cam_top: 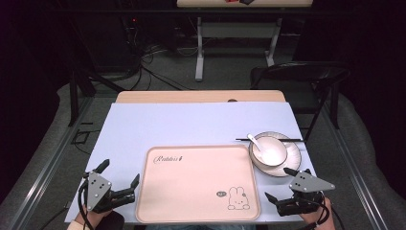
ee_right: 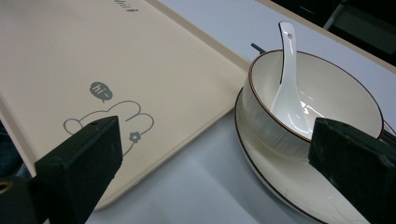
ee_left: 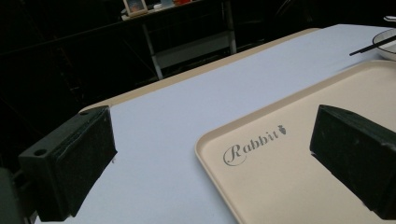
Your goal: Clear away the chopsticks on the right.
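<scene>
A white bowl (cam_top: 271,149) is sitting on a dark-rimmed plate (cam_top: 293,160) near the table's right edge, just beside the beige tray (cam_top: 197,184). A white spoon (ee_right: 289,79) is lying inside the bowl, its handle leaning on the rim, and black chopsticks (cam_top: 269,140) are resting across the plate's far side. The tray is carrying only its rabbit print. Everything is lying on a pale lavender mat (cam_top: 167,124) covering the wooden table (cam_top: 191,96). The left gripper (cam_top: 119,181) and the right gripper (cam_top: 280,184) are hovering at the near edge, jaws spread wide, gripping nothing. Beyond, a dark chair (cam_top: 306,76) is standing in a dim room.
</scene>
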